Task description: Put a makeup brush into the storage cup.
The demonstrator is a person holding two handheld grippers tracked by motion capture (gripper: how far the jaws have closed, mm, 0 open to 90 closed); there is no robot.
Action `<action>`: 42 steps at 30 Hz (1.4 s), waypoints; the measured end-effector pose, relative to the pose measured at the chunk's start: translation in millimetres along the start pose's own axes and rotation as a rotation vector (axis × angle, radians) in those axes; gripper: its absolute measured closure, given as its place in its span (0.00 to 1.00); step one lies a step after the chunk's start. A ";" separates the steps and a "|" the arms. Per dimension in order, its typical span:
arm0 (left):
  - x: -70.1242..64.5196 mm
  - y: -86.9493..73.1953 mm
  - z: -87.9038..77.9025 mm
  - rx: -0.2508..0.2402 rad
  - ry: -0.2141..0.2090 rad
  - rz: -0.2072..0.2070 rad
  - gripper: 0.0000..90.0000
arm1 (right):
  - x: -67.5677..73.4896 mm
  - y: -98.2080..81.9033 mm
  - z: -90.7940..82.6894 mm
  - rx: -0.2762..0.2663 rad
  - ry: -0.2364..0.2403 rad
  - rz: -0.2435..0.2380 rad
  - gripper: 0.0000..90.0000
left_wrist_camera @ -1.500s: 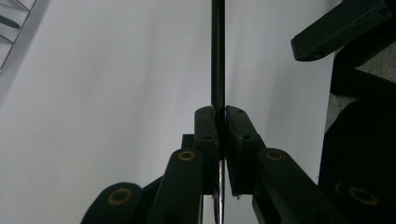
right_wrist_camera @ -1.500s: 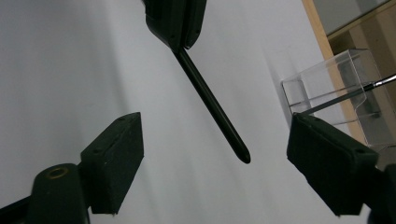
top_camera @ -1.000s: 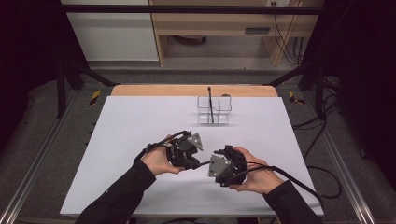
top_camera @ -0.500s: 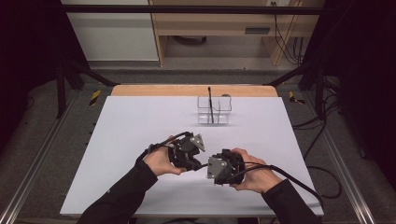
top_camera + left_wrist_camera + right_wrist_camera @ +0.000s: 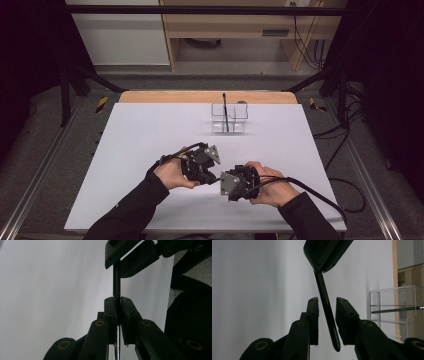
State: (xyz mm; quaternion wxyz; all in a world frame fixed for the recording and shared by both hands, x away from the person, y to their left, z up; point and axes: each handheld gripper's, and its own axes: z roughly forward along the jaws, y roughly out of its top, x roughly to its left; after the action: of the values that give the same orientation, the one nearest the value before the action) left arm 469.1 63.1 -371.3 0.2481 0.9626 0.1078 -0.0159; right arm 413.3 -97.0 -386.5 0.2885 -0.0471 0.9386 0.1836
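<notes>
Left tool (image 5: 118, 312): pinching black pen (image 5: 116, 282).
Right tool (image 5: 327, 315): jaws just closing around pen, not yet gripping; handover pending.

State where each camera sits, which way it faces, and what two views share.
High view: above the table, looking forward and down; forearms, left gripper, right gripper.
Left gripper view: along its jaws, shut on a black pen.
Right gripper view: along jaws closing around that pen; clear organizer beyond.
Shared: the pen.
</notes>
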 end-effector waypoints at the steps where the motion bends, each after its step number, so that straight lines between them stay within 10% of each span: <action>1: 0.0 -0.1 0.3 -0.001 -0.002 0.000 0.93 | -0.7 0.3 0.8 -0.006 -0.001 -0.017 0.83; 25: 1.5 -2.9 -4.6 -0.038 0.016 0.013 0.89 | 0.7 -0.9 1.5 -0.009 0.040 -0.019 0.93; 33: 9.8 -11.7 -15.2 -0.123 0.133 -0.028 0.57 | -2.7 -8.4 5.2 -0.003 0.045 0.035 0.93; 42: 18.4 -34.1 -35.0 -0.298 0.270 -0.165 0.34 | -11.1 -33.4 3.6 0.003 -0.003 0.184 0.93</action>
State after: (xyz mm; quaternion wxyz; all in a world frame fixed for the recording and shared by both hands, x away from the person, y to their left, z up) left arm 478.9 112.8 -358.3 0.3688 0.8966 0.2196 0.1090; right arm 430.8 -126.9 -393.6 0.2717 0.0402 0.9388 0.2079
